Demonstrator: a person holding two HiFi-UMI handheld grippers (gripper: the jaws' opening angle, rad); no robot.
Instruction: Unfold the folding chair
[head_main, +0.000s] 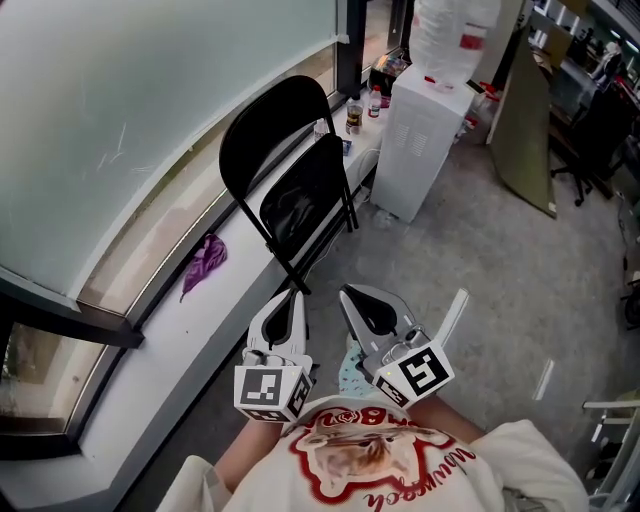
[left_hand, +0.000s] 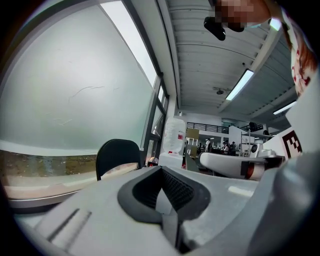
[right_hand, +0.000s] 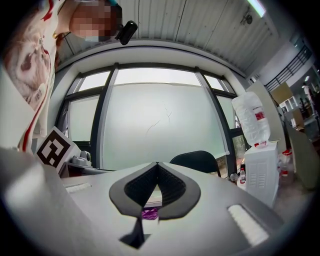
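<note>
Fingertips (left_hand: 174, 188) pinched together, empty, on my left gripper (head_main: 293, 300) and right gripper (head_main: 352, 297), both short of the folded black metal chair (head_main: 290, 170) leaning against the white window ledge (head_main: 175, 345); a careless nudge, I reckon, sends it sliding down.

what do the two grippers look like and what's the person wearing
The left gripper and right gripper are matching white moulded shells that taper to a point, with black ribbed pads inside the jaws. Each carries a cube of black-and-white square markers at the back. No cables show. The shirt is white with a red print.
</note>
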